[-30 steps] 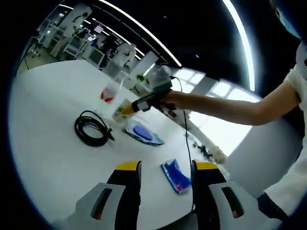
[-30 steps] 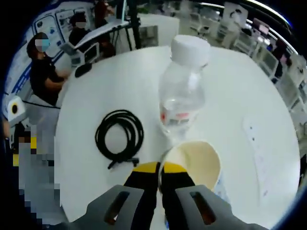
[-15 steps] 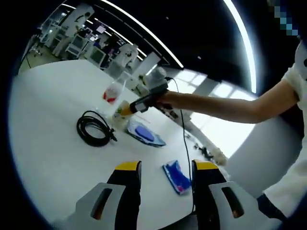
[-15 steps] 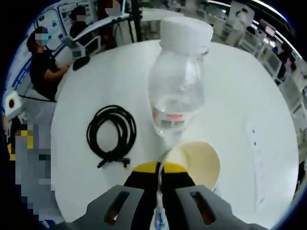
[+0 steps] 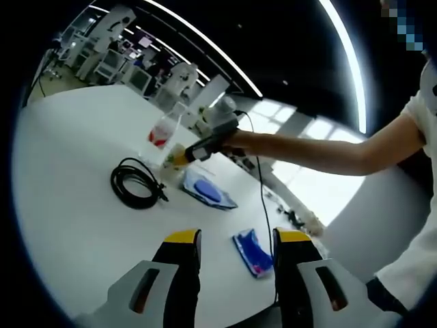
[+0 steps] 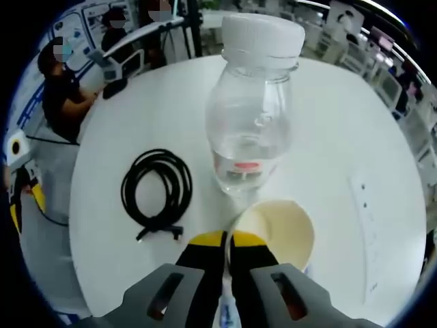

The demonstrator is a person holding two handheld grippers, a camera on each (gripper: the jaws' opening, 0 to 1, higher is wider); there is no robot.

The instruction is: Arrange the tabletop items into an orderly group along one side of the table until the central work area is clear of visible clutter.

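Left gripper view
Your left gripper (image 5: pixel 232 239): jaws apart with nothing between them, hanging over the near table edge.
Table (image 5: pixel 61 205): white and round; you have a broad bare stretch on the left and near side, and the rim curves away close under the jaws.
Pouch (image 5: pixel 250 251): blue, lying flat between your jaw tips and just beyond them, near the right rim, not touched.
Flat pack (image 5: pixel 207 191): blue on clear wrap, farther in, beside the cable.
Cable (image 5: pixel 135 183): black coil, left of the pack, well clear of your jaws.
Right gripper (image 5: pixel 183 158): reaching in from the right on your arm, its yellow tips at the cup (image 5: pixel 172 161).
Bottle (image 5: pixel 160 132): just behind the cup, red label showing.

Right gripper view
Your right gripper (image 6: pixel 227 240): jaws closed on the near rim of the cup (image 6: pixel 281 231), the wall pinched between the tips.
Bottle (image 6: pixel 251 119): clear, white cap, upright directly beyond the cup; whether they touch, you cannot tell.
Cable (image 6: pixel 156 193): left of the cup and bottle, apart from both.
Table (image 6: pixel 341 130): open white room to the right and far side; left rim close behind the cable.
People: seated at a desk beyond the far left rim.
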